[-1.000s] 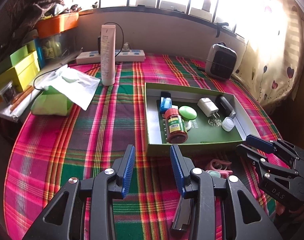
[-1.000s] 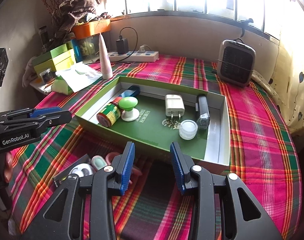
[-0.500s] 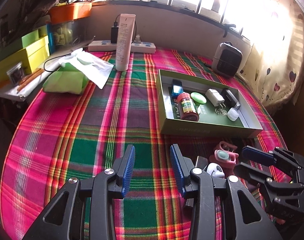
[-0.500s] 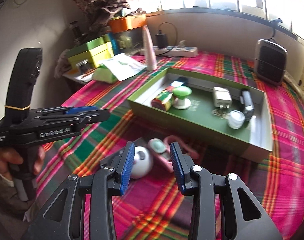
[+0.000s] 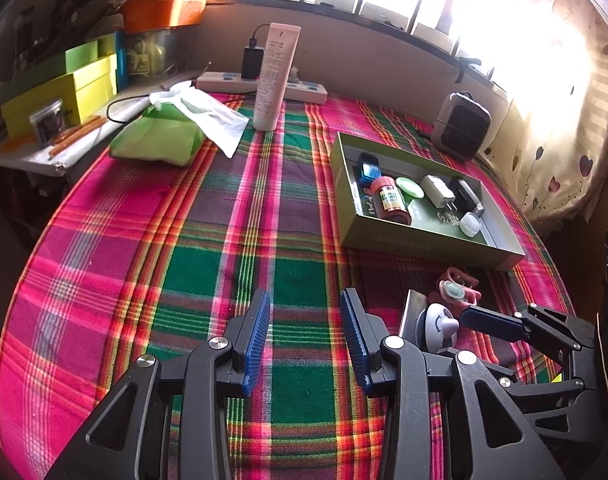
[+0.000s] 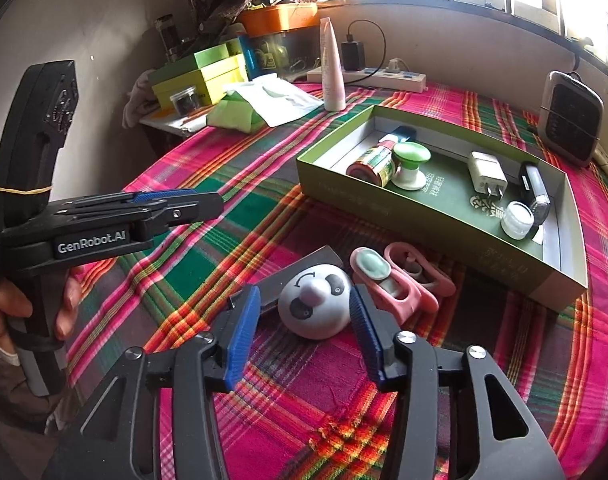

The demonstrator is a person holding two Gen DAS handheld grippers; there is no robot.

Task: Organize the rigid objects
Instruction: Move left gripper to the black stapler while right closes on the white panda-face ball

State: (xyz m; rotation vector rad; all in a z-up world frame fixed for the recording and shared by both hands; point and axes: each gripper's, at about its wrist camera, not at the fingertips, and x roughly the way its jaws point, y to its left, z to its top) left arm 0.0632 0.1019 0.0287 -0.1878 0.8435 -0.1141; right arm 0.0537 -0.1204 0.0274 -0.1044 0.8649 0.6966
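1. We are bringing the right gripper (image 6: pixel 304 320) down onto the loose pile in front of the green box (image 6: pixel 424 224). A second ago that box filled the space ahead of the blue fingers; now the white panda-faced dome (image 6: pixel 314 300) is sitting right between them.
2. The right fingers are spread wide, wider than a second ago, one on each side of the dome. They are gripping nothing yet, and we cannot tell whether either pad is touching it.
3. We judge this to be the start of a pick: the dome is bracketed and a squeeze should be the next move, then a carry forward and to the right into the box.
4. The left gripper (image 5: pixel 304 336) is hovering over bare plaid cloth (image 5: pixel 208 264), its fingers parted about halfway and holding nothing. It is pulling back from the box, which now lies well ahead and to its right, so we read it as standing by.
5. The dome is round, so it is showing no real long axis. Its face is tilting up toward the right camera, nose toward us, flat base down and resting partly on a dark flat card (image 6: pixel 296 276).
6. The pink clip (image 6: pixel 388 280) with the pale green oval pad is lying just right of the dome, its long axis running from near the right fingertip away toward the box wall.
7. Inside the box, far ahead of the right claw, the red-capped bottle (image 6: pixel 374 164) is lying on its side, cap pointing away.
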